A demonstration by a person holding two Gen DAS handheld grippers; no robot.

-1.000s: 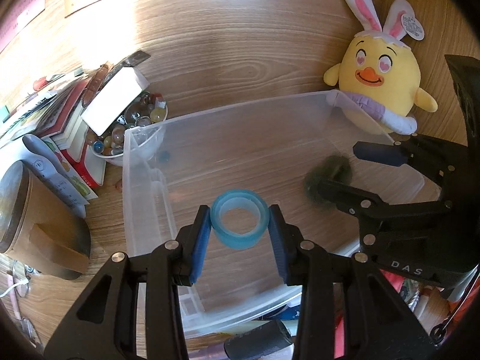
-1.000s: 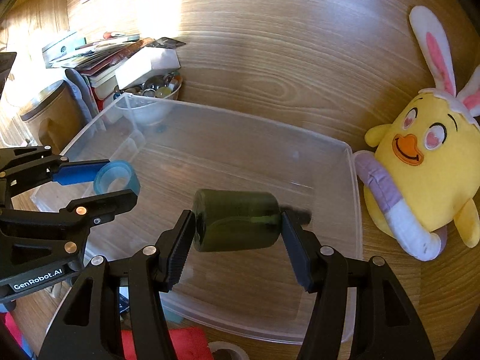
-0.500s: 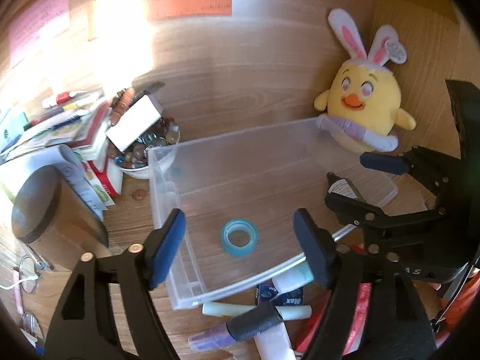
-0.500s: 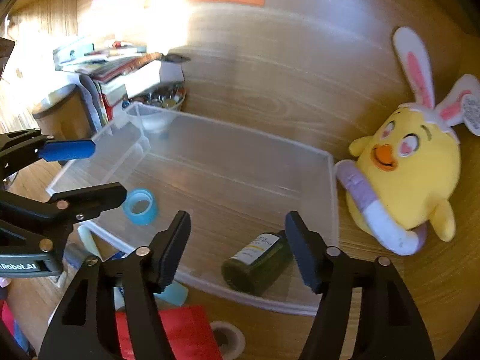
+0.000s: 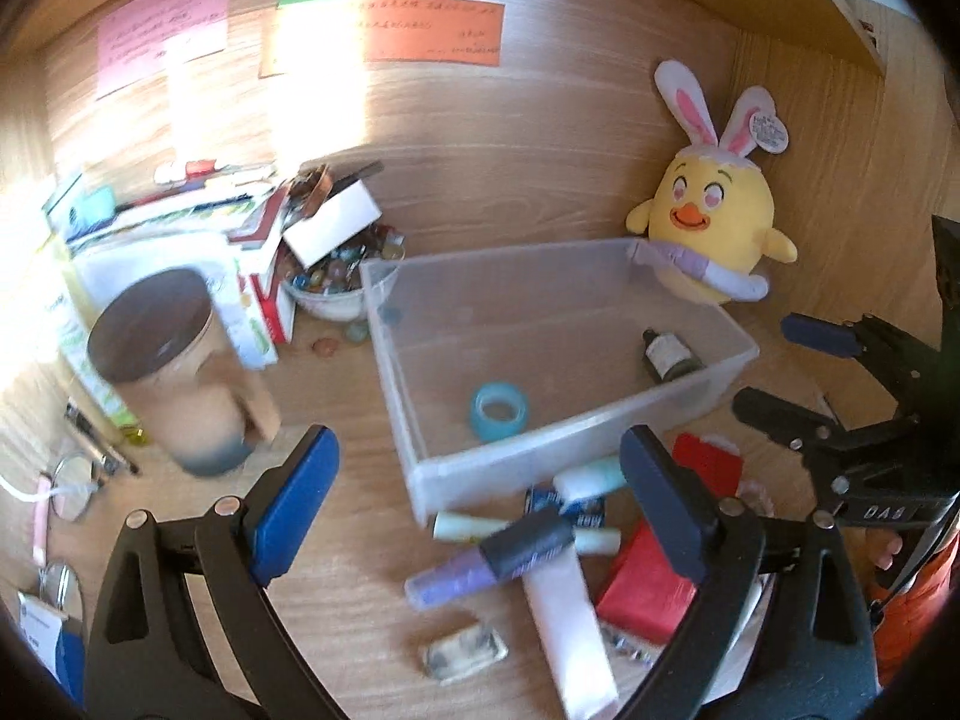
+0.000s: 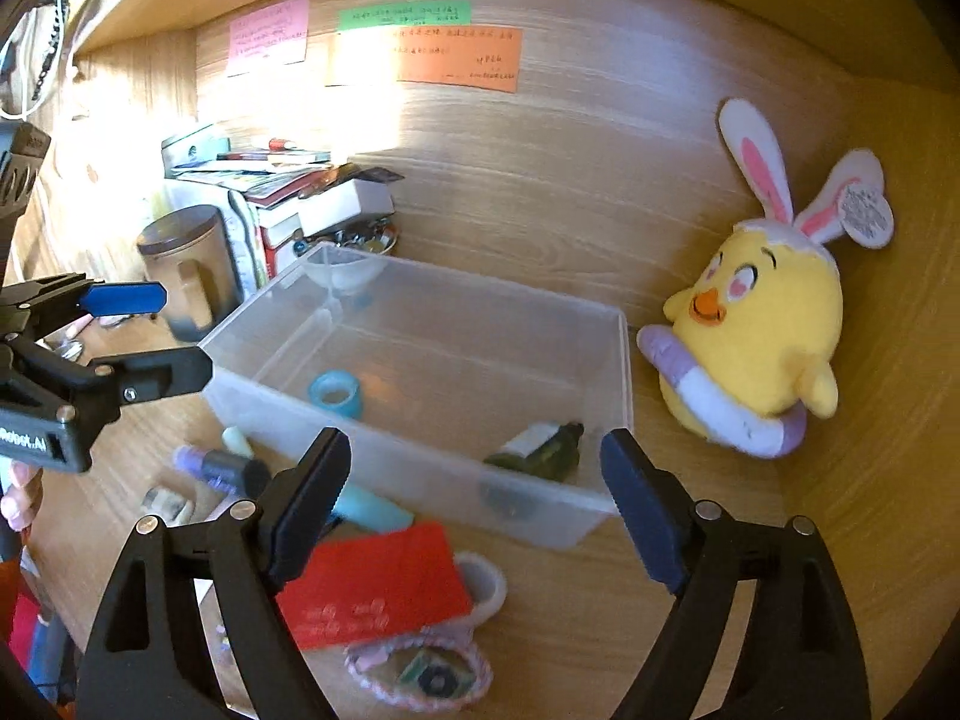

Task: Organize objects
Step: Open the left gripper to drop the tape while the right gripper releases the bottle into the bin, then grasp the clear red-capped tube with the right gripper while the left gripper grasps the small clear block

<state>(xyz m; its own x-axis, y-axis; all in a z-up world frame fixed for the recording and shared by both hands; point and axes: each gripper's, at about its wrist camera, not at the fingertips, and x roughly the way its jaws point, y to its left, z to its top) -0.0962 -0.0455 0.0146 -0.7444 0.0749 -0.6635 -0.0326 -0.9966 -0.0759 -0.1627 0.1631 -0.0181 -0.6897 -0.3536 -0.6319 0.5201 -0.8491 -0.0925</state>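
Observation:
A clear plastic bin [image 5: 420, 468] [image 6: 624, 372] stands on the wooden desk. Inside it lie a blue tape roll [image 5: 499, 411] [image 6: 336, 394] and a dark green bottle [image 5: 667, 355] [image 6: 543, 450]. My left gripper [image 5: 480, 501] is open and empty, held back above the clutter in front of the bin; it also shows in the right wrist view [image 6: 144, 330]. My right gripper [image 6: 474, 504] is open and empty, in front of the bin's near wall; it also shows in the left wrist view [image 5: 792, 366].
A yellow bunny-eared plush [image 5: 711, 240] [image 6: 756, 336] sits right of the bin. A purple marker [image 5: 492, 558], a white tube [image 5: 570, 630], a red packet [image 6: 372, 588] and small items lie in front. A brown lidded cup [image 5: 174, 366], books and a bowl of beads [image 5: 336, 276] stand at left.
Both grippers opened and let go: the tape roll and the green bottle now lie in the bin. Both grippers then pulled back and up from the bin.

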